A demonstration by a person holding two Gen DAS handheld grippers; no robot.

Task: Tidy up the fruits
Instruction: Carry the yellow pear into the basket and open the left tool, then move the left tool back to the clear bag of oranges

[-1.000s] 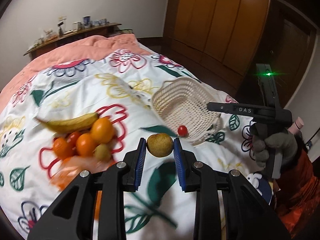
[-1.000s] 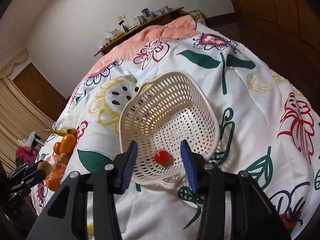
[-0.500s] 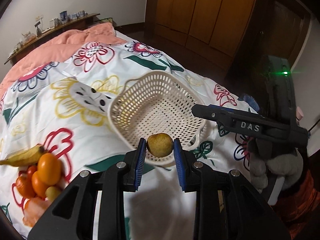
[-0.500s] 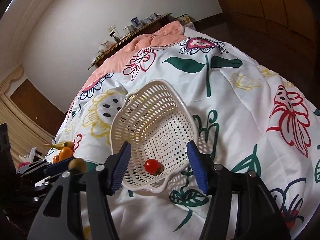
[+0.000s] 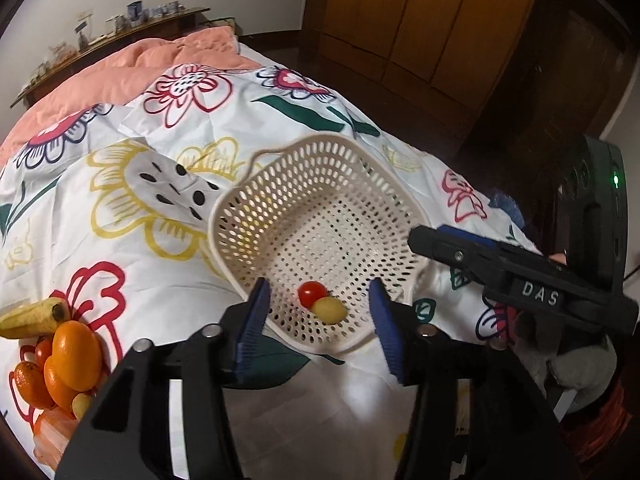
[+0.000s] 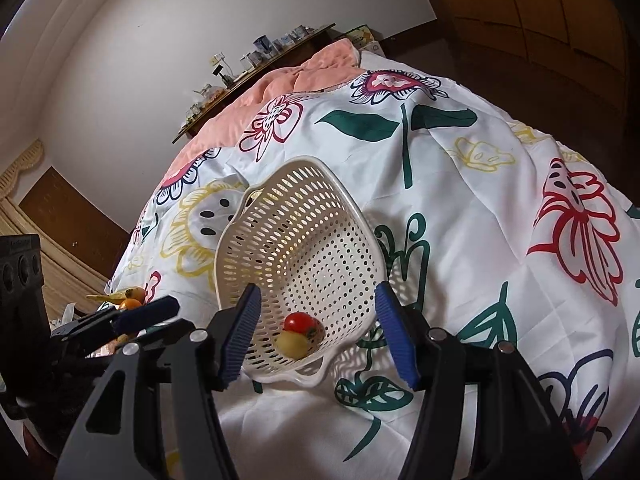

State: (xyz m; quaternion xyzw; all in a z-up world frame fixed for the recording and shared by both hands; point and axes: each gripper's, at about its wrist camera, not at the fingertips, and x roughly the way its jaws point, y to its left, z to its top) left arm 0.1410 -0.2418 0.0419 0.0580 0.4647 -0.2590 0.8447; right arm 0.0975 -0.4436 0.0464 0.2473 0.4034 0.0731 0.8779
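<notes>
A cream perforated basket [image 5: 320, 168] lies on the flowered bedspread; it also shows in the right wrist view [image 6: 304, 184]. Inside it lie a red tomato [image 5: 312, 293] and a yellow-green fruit [image 5: 330, 310], touching; they show as tomato [image 6: 299, 322] and fruit [image 6: 293, 345] in the right wrist view. My left gripper [image 5: 320, 320] is open and empty above the basket's near rim. My right gripper [image 6: 316, 332] is open and empty, also at the near rim. A pile of oranges [image 5: 76, 354], a banana [image 5: 34, 316] and small fruits lies at the left.
The right gripper's body and gloved hand [image 5: 520, 280] reach in from the right of the left wrist view. A wooden wardrobe [image 5: 420, 20] stands behind the bed. A shelf with small items [image 5: 120, 28] runs along the far wall. A pink blanket [image 5: 120, 72] covers the bed's far end.
My left gripper has opened and let go of the yellow-green fruit, which now lies in the basket beside the tomato. My right gripper has opened wider and stays by the basket.
</notes>
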